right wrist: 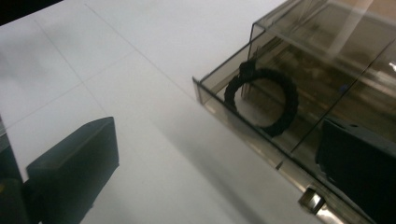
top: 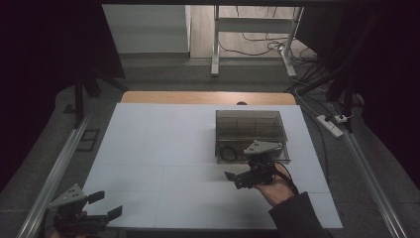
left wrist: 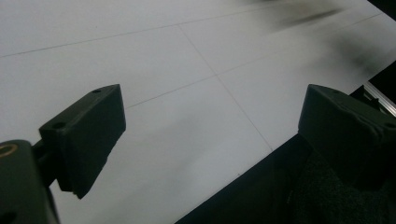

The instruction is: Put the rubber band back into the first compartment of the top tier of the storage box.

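Left gripper (top: 101, 206) sits closest to the high camera, at the near left table corner, jaws spread wide, nothing between them, resting idle over bare white table (left wrist: 177, 70). Ahead of the right gripper's fingers stands the smoky clear organiser box (top: 251, 134), its shallow drawer pulled out toward the fingertips. Black braided ring (right wrist: 261, 100) lies flat inside that drawer, just beyond the fingers, apart from both pads. Right gripper (top: 242, 177) hovers at the drawer's front edge, jaws fully apart, holding and touching nothing; one finger (right wrist: 74, 163) hangs over the table, the other (right wrist: 359, 163) over the drawer rim. Judgement: step in hand looks like closing the drawer on the ring. Do it well by pushing squarely on the front lip, low and centred, so the drawer runs straight and the box does not skid.
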`<state>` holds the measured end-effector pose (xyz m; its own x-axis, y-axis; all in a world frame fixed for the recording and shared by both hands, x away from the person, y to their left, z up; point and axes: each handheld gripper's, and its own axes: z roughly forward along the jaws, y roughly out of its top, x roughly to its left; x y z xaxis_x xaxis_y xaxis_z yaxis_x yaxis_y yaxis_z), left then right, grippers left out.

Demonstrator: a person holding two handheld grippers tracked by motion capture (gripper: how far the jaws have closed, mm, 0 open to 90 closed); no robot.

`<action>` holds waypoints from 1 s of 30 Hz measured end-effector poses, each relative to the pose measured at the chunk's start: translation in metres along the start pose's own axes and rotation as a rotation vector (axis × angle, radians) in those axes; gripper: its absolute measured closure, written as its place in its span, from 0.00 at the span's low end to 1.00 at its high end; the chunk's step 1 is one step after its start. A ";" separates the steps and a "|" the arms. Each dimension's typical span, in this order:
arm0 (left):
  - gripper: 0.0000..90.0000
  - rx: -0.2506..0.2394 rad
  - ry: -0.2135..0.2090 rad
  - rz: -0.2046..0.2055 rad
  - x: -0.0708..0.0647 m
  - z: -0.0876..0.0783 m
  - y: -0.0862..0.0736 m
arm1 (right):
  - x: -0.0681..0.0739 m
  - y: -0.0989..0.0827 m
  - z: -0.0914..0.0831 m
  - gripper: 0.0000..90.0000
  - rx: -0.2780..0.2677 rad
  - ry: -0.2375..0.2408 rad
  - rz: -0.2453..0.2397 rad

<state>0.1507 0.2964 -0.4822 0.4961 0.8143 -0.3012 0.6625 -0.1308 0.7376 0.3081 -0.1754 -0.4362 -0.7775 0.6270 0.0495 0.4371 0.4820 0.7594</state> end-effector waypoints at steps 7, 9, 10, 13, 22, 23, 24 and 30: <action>0.08 0.000 0.001 0.003 0.000 0.000 0.000 | 0.000 -0.005 -0.003 0.00 -0.030 -0.026 0.015; 0.08 0.000 0.000 0.001 0.000 0.000 0.000 | -0.001 -0.005 -0.006 0.00 -0.036 -0.026 0.021; 0.08 -0.001 0.000 0.001 0.000 0.000 0.000 | -0.001 -0.006 -0.008 0.00 -0.041 -0.030 0.022; 0.08 0.000 0.000 0.001 0.000 0.000 0.000 | -0.001 -0.008 -0.012 0.00 -0.041 -0.032 0.023; 0.07 0.002 0.000 -0.003 0.000 0.000 0.000 | 0.000 -0.019 -0.027 0.00 -0.035 -0.034 0.048; 0.07 0.003 -0.001 -0.004 0.000 0.000 0.000 | 0.000 -0.023 -0.032 0.00 -0.039 -0.044 0.048; 0.07 0.003 -0.001 -0.004 0.000 0.000 0.000 | 0.000 -0.023 -0.032 0.00 -0.039 -0.044 0.048; 0.07 0.006 0.000 -0.003 0.000 0.000 0.000 | -0.001 -0.036 -0.049 0.00 -0.050 -0.063 0.064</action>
<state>0.1513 0.2962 -0.4823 0.4942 0.8149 -0.3029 0.6672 -0.1321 0.7331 0.2711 -0.2240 -0.4317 -0.7181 0.6934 0.0590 0.4604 0.4098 0.7875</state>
